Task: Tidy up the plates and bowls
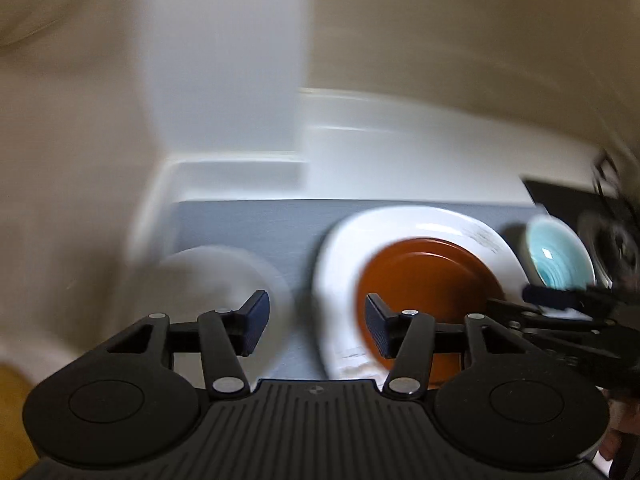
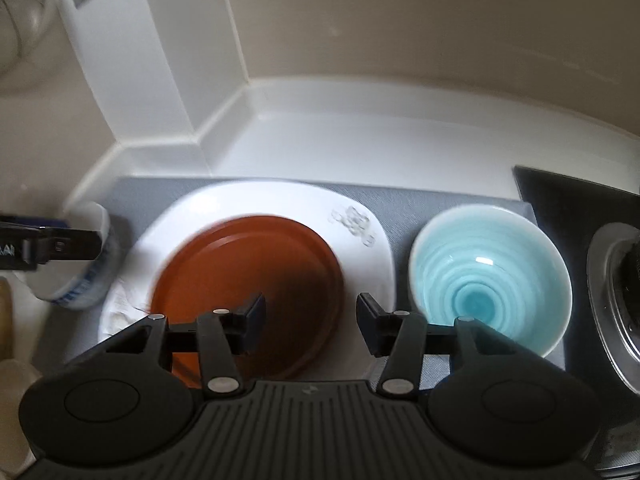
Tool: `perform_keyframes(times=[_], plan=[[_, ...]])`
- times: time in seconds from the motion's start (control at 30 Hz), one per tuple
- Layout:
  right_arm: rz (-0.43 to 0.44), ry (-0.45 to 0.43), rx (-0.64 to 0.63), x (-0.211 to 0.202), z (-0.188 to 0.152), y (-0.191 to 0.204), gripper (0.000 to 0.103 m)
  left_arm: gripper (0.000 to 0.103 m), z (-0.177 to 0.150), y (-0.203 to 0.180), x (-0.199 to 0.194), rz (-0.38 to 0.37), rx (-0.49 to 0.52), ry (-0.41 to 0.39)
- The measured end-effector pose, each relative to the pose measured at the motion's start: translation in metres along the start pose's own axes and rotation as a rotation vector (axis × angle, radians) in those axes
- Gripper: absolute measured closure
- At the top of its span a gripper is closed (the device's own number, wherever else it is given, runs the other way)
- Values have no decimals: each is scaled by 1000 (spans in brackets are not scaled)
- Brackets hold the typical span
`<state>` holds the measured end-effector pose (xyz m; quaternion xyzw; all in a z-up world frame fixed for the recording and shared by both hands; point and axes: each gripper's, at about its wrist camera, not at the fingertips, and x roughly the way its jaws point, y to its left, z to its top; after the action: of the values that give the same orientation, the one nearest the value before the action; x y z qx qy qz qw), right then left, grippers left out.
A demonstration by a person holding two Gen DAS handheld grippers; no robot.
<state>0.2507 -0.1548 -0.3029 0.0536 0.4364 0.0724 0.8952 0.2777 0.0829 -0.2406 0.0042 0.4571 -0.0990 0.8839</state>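
1. At the far left of the grey mat stands a white cup with blue pattern, close to the left edge of the mat and near the white raised border of the counter. In the left wrist view this cup is very blurred.
2. The left gripper has its fingers spread wide and nothing is between them. It hangs over the gap of bare mat between the cup and the white plate. In the right wrist view one dark finger of it reaches in from the left edge, in front of the cup; whether it touches the cup I cannot tell.
3. The white plate lies in the middle of the mat. Its back rim comes close to the back edge of the mat.
4. The brown plate lies on top of the white plate, toward the front, so a wide white margin shows behind it.
5. The right gripper is also spread open and empty, above the right rim of the brown plate.
6. A narrow strip of mat separates the white plate from the turquoise bowl, which stands upright and apart from it.
7. Right of the bowl the mat ends at a black surface with a round metal part.
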Motion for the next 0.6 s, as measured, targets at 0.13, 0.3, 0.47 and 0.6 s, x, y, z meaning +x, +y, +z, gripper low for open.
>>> perform_keyframes(times=[0.13, 0.3, 0.47, 0.6], plan=[[107, -17, -25, -9, 6, 30, 48, 50, -14, 65, -15, 5, -216, 17], [221, 18, -125, 12, 19, 92, 48, 75, -25, 109, -2, -34, -341, 77], [262, 49, -205, 44, 34, 140, 50, 78, -25, 115, 6, -16, -361, 46], [276, 97, -172, 69, 36, 147, 61, 83, -34, 127, 16, -37, -449, 109]])
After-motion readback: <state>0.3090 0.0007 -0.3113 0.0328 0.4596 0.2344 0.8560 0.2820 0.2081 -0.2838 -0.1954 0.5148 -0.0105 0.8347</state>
